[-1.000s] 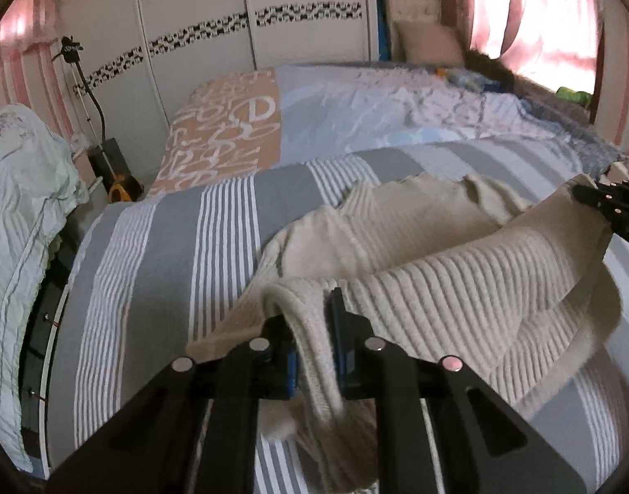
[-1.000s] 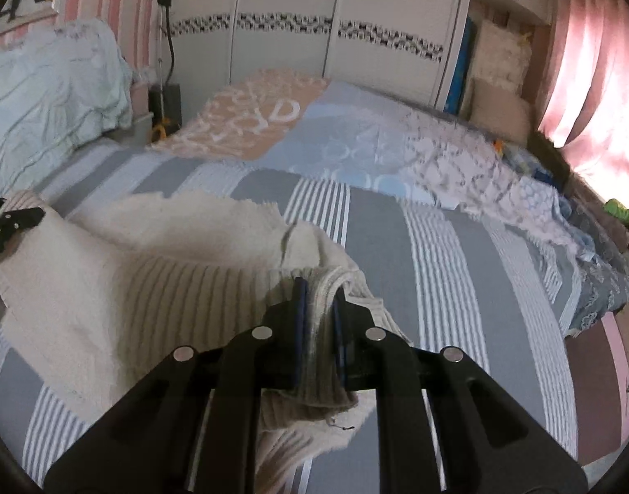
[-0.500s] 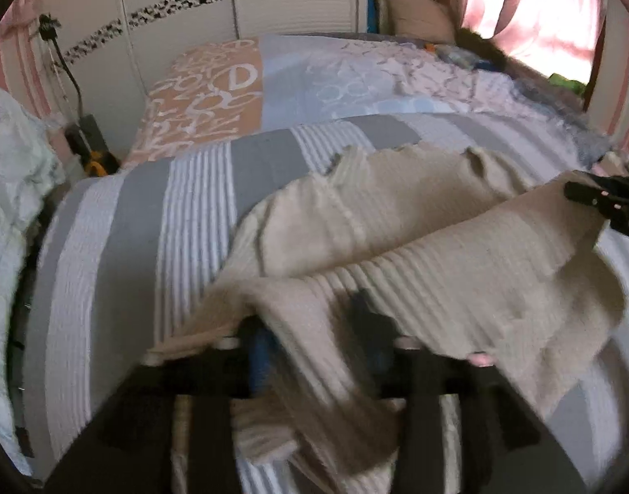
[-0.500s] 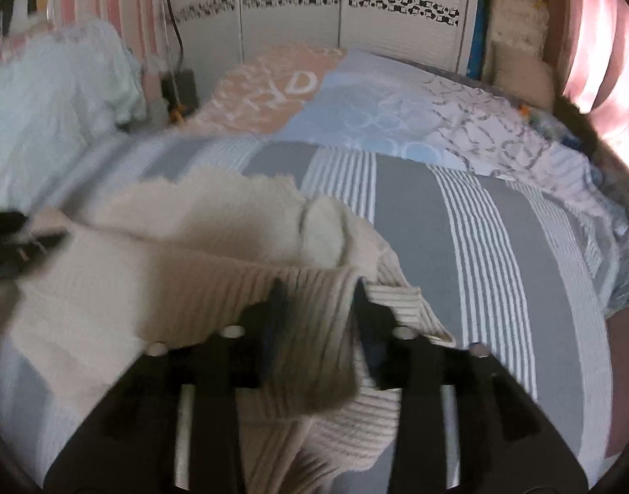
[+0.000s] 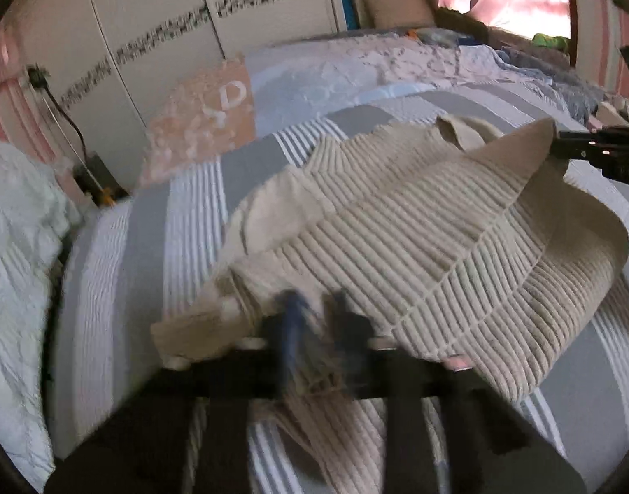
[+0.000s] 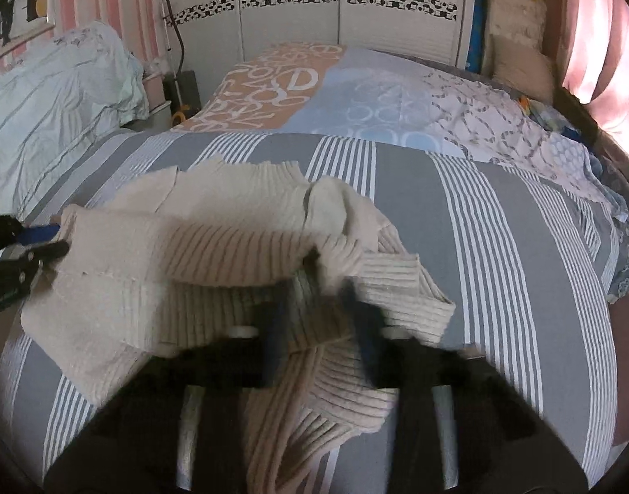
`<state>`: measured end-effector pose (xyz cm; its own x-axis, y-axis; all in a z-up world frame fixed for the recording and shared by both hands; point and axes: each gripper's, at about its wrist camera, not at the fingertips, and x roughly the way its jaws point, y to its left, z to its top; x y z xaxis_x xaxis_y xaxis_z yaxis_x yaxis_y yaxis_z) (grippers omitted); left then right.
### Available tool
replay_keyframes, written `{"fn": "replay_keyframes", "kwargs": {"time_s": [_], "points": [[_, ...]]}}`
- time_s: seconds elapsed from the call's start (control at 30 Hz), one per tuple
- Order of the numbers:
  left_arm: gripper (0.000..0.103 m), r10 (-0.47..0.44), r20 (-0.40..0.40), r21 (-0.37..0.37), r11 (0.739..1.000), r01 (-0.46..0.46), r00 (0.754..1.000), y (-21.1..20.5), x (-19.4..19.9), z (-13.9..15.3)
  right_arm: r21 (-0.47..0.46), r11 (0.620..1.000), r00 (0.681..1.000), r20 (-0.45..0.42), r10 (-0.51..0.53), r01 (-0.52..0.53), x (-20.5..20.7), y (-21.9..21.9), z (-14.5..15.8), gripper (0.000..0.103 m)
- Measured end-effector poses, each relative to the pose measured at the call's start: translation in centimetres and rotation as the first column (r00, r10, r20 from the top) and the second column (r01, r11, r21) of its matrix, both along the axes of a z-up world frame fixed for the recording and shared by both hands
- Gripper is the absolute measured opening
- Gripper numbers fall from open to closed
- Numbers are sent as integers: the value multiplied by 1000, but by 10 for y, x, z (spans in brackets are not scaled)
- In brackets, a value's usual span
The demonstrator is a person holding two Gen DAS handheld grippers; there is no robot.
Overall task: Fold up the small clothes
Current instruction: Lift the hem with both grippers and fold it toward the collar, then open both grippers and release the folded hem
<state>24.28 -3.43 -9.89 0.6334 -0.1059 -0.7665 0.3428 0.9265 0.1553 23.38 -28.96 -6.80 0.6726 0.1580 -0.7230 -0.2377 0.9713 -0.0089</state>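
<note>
Left wrist view: left gripper sits low at 6 o'clock, blurred, jaws narrow and pinching the near edge of the beige ribbed sweater, which lies folded over on the grey striped bedspread; right gripper enters at 3 o'clock touching the sweater's far corner. Right wrist view: right gripper at 6 o'clock, jaws spread apart with loose knit between them, not clamped; left gripper at 9 o'clock pinches the sweater edge.

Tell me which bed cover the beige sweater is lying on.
The grey-and-white striped cover, nearest the camera. The beige sweater rests only on it; the orange lettered cover and pale blue one lie beyond.
</note>
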Motion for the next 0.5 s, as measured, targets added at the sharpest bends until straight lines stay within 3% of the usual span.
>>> {"fn": "replay_keyframes", "kwargs": {"time_s": [0.17,0.3,0.4,0.5], "points": [[7,6,-33,-75,997,-9,999,13,14,3,-19,1000,999,43,9,-8,2,4,7,3],[7,43,45,-26,999,-42,998,13,28,23,-34,999,995,102,-21,25,20,2,22,2],[7,89,128,35,995,-95,988,12,51,34,-93,994,987,157,-44,59,39,8,33,1],[7,95,147,71,992,-106,985,9,74,34,-188,980,982,189,-30,66,58,19,33,1]]}}
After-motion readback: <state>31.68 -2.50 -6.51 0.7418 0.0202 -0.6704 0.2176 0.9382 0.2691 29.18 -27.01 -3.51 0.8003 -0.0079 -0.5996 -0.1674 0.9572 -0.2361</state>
